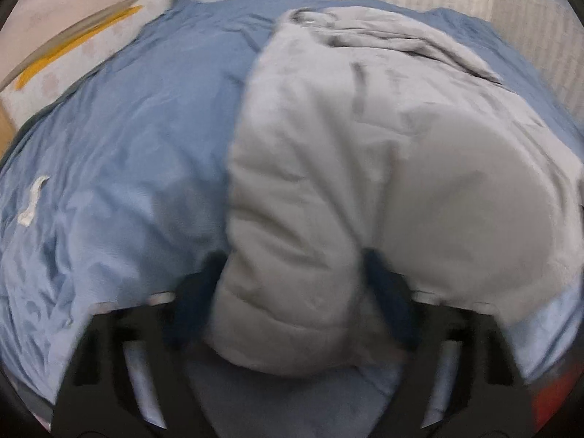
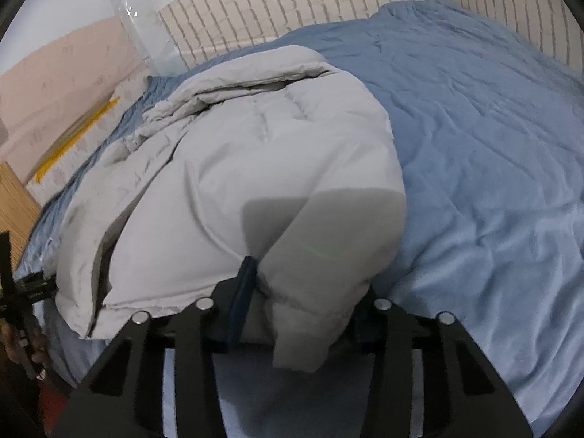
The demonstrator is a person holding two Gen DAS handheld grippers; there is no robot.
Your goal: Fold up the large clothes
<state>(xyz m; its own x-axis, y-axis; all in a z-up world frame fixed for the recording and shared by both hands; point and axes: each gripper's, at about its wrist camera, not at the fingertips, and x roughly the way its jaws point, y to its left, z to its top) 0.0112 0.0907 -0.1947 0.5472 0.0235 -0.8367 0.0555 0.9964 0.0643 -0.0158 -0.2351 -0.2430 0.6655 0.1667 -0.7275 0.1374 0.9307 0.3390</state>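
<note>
A light grey padded jacket (image 1: 365, 138) lies bunched on a blue bedsheet (image 1: 127, 146). My left gripper (image 1: 292, 292) is shut on the jacket's near edge, with thick grey padding filling the space between its dark blue fingers (image 1: 197, 299). The left wrist view is blurred. In the right wrist view the jacket (image 2: 255, 153) is folded over itself, and my right gripper (image 2: 306, 310) is shut on its near hem, fabric bulging between the fingers (image 2: 242, 292). The left gripper's black frame (image 2: 22, 288) shows at the far left edge.
The blue sheet (image 2: 474, 146) covers the bed to the right. A brick-pattern wall (image 2: 310, 3) stands behind the bed. A pink wall and a yellow strip (image 2: 73, 138) lie to the left. A wooden surface (image 2: 14, 200) sits at the left edge.
</note>
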